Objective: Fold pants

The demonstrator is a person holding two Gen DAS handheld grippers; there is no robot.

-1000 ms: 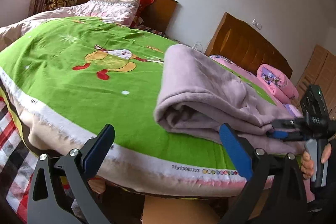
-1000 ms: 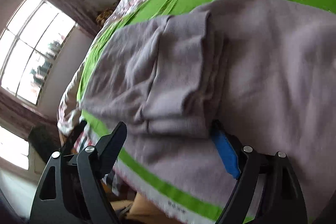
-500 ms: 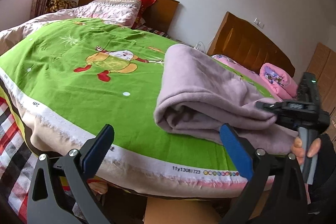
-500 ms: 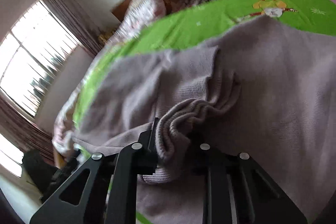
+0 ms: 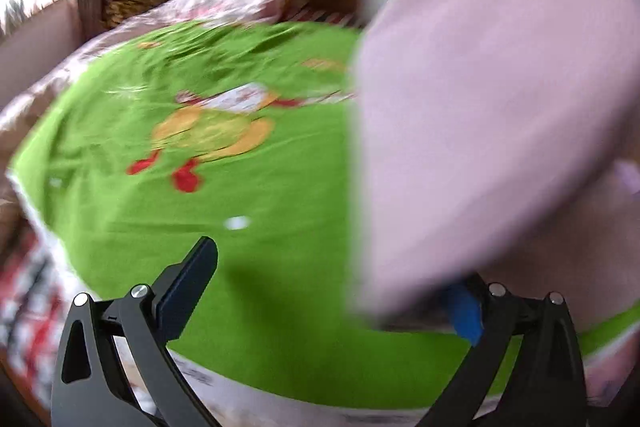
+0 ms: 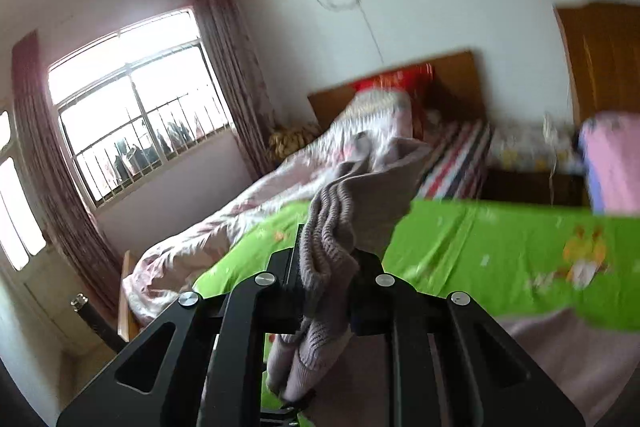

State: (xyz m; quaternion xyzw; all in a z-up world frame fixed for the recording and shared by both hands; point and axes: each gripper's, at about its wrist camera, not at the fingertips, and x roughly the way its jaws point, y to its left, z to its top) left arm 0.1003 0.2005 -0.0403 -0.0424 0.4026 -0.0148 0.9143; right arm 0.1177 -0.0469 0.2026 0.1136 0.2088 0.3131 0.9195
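The mauve knit pants (image 6: 344,219) are bunched between the jaws of my right gripper (image 6: 326,267). Those jaws are closing on the fabric and the pads press it; the cloth hangs below them, lifted above the green blanket (image 6: 500,243). In the blurred left wrist view the raised pants (image 5: 480,107) fill the right side as a broad hanging sheet. My left gripper (image 5: 328,291) stands open low over the green blanket (image 5: 240,207). The cloth's lower edge drapes over its right blue pad (image 5: 464,311), and nothing is pinched.
The green blanket carries a cartoon print (image 5: 212,135) and covers a bed with a wooden headboard (image 6: 440,79) and a pink quilt (image 6: 248,203). A barred window (image 6: 136,99) is on the left, and a second headboard (image 6: 600,59) on the right.
My right gripper closed on a bunch of the pants and rose, lifting the cloth off the blanket. The left gripper moved in over the blanket towards the pants, still open.
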